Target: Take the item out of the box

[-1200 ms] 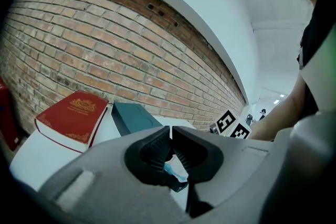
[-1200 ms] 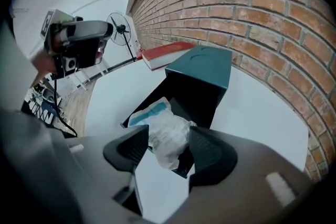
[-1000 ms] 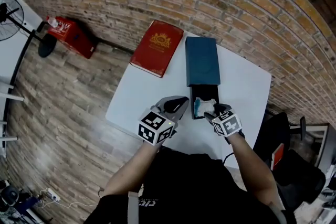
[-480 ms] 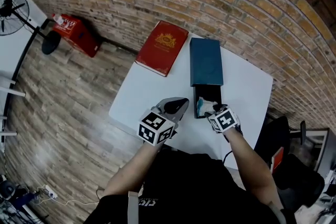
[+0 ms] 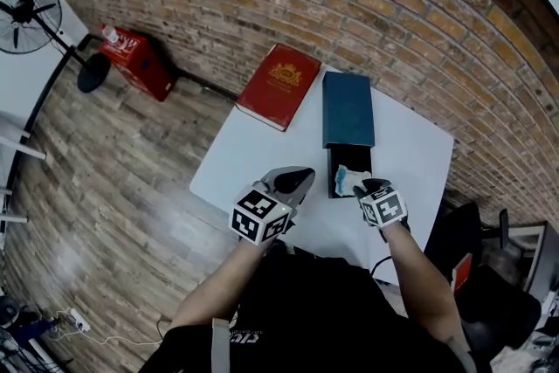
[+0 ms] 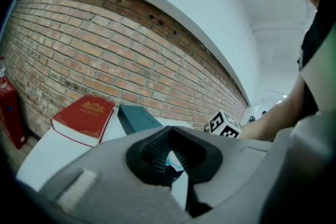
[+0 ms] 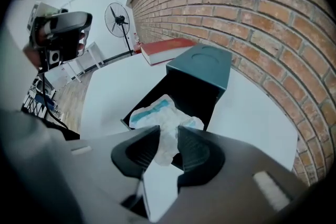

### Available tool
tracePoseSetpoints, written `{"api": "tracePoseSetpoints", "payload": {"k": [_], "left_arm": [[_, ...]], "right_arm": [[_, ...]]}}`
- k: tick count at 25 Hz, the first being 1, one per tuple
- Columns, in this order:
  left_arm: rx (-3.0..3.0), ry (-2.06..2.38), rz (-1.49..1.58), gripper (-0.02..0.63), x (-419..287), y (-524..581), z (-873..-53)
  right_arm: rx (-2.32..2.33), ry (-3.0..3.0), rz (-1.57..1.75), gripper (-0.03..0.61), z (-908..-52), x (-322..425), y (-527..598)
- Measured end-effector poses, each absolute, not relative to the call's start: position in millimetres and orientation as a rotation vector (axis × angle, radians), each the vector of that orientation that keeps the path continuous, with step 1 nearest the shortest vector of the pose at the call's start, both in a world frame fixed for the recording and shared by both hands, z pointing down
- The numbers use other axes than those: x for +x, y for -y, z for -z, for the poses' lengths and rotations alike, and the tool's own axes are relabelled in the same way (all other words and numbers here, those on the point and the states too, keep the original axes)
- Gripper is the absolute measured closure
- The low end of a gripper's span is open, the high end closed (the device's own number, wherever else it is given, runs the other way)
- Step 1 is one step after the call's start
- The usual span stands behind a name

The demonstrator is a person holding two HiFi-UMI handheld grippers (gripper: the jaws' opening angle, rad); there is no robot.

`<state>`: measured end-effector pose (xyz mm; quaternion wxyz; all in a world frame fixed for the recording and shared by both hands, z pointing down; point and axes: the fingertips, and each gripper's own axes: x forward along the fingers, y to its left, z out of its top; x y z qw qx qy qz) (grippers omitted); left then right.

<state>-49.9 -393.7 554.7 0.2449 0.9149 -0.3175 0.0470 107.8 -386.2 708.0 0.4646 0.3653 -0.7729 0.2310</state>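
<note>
At the black open cardboard box (image 7: 195, 93), our right gripper (image 7: 169, 137) jaws are closing on the crumpled white-and-teal soft packet (image 7: 160, 113). We should pinch firmly, then lift straight out. Our left gripper (image 6: 171, 130) sits pinched together, empty.

Teal box (image 5: 348, 107); red book (image 5: 279, 86); white item (image 7: 157, 114), seemingly blue-printed; white table (image 5: 262, 155).

Both my forearms are bare and reach forward from my body. Left gripper (image 5: 297, 179): nose toward 1 o'clock, jaws together at the tips, nothing between them. Right gripper (image 5: 361, 186): at 3 o'clock of the left one and apart from it, nose toward 11 o'clock. Its jaws are closing, pads pressing on both sides of a crumpled white packet (image 7: 160, 113). Marker cubes on both face up.
</note>
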Motion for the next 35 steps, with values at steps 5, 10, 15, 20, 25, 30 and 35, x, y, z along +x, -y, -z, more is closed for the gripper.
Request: {"api": "tracePoseSetpoints", "payload": {"k": [5,10,15,20,25,30,35], "left_arm": [[2.511,0.869,-0.119,0.606,-56.6,376.1,-546.2],[2.523,0.862,-0.116,0.607,-63.3,352.2,-539.9],[2.525,0.852,-0.113,0.607,-71.9,332.9,-538.5],[2.545,0.845,-0.102,0.607,-77.1,323.8,-530.7],[2.566,0.857,-0.078,0.607,-81.1,328.8,-518.6],[2.571,0.867,-0.069,0.607,-76.6,335.6,-511.2],[2.594,0.858,-0.087,0.606,-56.7,343.3,-504.1]], "right_arm": [[0.991,1.93,-0.564,0.486,-688.0,113.6,378.2],[1.052,1.945,-0.575,0.489,-677.8,114.1,362.5],[1.128,1.967,-0.568,0.494,-666.0,108.2,356.0],[1.195,2.012,-0.555,0.5,-642.3,105.9,347.5],[1.26,2.067,-0.558,0.507,-614.3,109.7,340.7],[1.319,2.124,-0.532,0.513,-586.6,118.8,336.6],[1.405,2.192,-0.511,0.523,-555.6,139.7,332.6]]}}
